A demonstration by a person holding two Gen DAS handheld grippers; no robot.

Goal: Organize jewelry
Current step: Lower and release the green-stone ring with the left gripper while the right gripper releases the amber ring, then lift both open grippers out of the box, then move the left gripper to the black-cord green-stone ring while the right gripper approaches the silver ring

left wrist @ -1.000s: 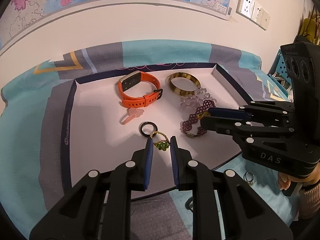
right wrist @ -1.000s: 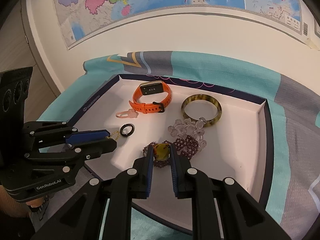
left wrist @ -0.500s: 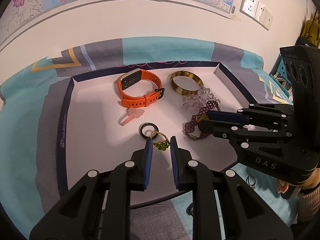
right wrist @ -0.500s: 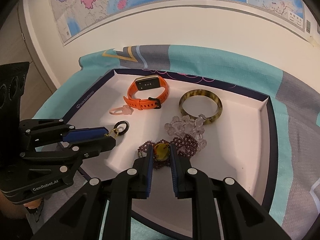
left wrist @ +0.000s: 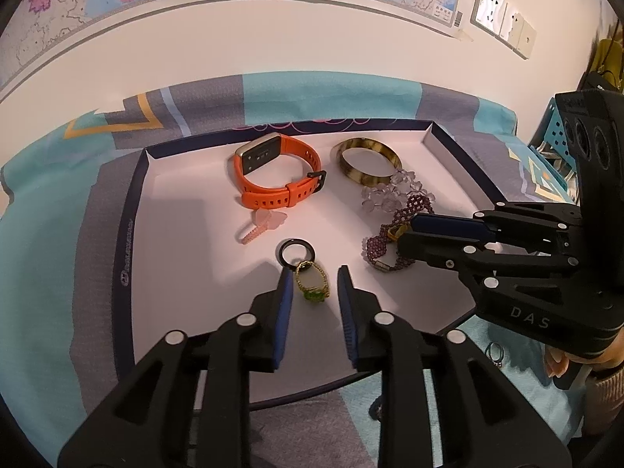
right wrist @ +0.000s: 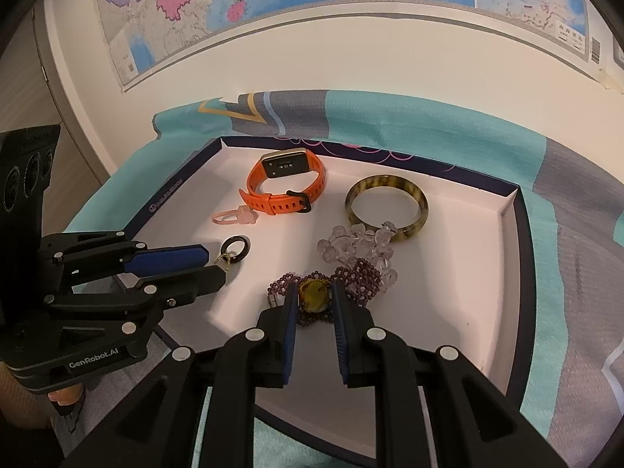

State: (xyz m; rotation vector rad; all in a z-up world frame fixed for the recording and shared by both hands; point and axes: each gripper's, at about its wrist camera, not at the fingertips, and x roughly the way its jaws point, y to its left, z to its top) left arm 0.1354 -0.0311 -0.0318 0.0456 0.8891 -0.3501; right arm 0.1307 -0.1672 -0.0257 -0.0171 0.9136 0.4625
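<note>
A white tray (left wrist: 187,241) holds an orange watch (left wrist: 279,177), a tortoiseshell bangle (left wrist: 368,162), a clear bead bracelet (left wrist: 390,195), a purple bead bracelet (left wrist: 394,234), a pink clip (left wrist: 261,226), a black ring (left wrist: 296,251) and a gold ring with a green stone (left wrist: 312,282). My left gripper (left wrist: 312,284) is open, its fingers either side of the gold ring lying on the tray. My right gripper (right wrist: 314,298) is slightly open around the yellow stone (right wrist: 314,296) of the purple bracelet (right wrist: 358,277), which rests on the tray.
The tray sits on a teal and grey patterned cloth (right wrist: 565,241) against a white wall with a map. A small ring (left wrist: 493,351) lies on the cloth outside the tray's near right edge. A blue basket (left wrist: 553,132) stands at the far right.
My left gripper has opened and the gold ring now lies on the tray between its fingers. My right gripper has widened slightly around the purple bracelet's stone.
</note>
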